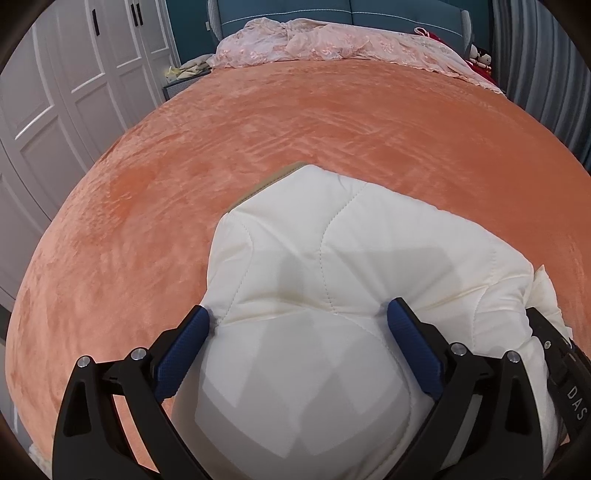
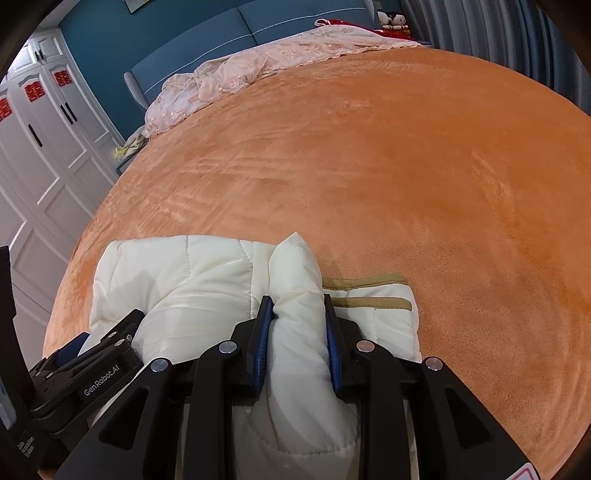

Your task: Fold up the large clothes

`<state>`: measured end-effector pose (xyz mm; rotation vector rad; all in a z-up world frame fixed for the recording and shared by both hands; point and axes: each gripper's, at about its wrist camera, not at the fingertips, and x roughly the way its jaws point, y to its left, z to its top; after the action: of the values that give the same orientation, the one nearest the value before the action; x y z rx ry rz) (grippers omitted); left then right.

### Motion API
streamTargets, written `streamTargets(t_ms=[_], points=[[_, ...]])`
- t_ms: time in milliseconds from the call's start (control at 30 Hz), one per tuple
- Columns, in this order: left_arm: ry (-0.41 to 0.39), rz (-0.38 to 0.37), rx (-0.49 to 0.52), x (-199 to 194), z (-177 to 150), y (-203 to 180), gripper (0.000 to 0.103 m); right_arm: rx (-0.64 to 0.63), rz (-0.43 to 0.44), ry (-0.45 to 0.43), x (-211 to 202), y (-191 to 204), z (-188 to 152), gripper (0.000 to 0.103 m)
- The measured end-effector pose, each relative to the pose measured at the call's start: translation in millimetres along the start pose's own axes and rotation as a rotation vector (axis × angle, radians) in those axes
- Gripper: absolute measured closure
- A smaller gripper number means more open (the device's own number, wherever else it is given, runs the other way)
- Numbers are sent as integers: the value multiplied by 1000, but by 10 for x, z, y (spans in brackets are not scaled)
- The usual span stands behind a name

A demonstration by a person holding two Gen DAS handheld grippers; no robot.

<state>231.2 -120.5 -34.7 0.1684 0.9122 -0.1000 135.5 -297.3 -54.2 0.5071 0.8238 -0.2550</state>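
- Currently, a white quilted jacket (image 1: 332, 258) is lying bunched on the near part of an orange plush bedspread (image 1: 295, 129), with a tan trim band (image 1: 273, 181) showing at its far edge
- In the left wrist view, the left gripper (image 1: 299, 317) is standing with its jaws spread wide; the blue pads (image 1: 413, 343) are sitting on either side of a puffy bulge of the jacket, their tips touching the fabric at its flanks without visibly compressing it
- In the right wrist view, the right gripper (image 2: 298, 306) is clamping an upright ridge of the jacket (image 2: 295, 280); the fabric is pinching in between the blue pads (image 2: 264, 332) and bulging above and below them
- Two tan strips (image 2: 369, 291) are lying flat on the jacket panel just right of the right gripper
- The left gripper (image 2: 85, 365) is appearing at the near left of the right wrist view, resting against the jacket's left bulk
- A pink lace cover (image 1: 332, 44) is lying crumpled along the far end of the bed, against a blue padded headboard (image 1: 351, 11)
- White wardrobe doors (image 2: 48, 155) are standing on the left, carrying red paper decorations (image 2: 35, 90)
- Small dolls (image 2: 393, 20) are sitting at the far right corner, beside a grey curtain (image 2: 517, 33)
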Motion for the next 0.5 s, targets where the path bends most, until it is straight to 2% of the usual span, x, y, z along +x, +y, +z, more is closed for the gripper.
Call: streamTargets(t_ms=[333, 500], points=[[1, 1, -5, 6, 1, 5, 7, -1, -7, -24, -12, 24, -15, 78], [35, -56, -21, -224, 5, 164, 7, 73, 54, 43, -295, -100, 64, 78]])
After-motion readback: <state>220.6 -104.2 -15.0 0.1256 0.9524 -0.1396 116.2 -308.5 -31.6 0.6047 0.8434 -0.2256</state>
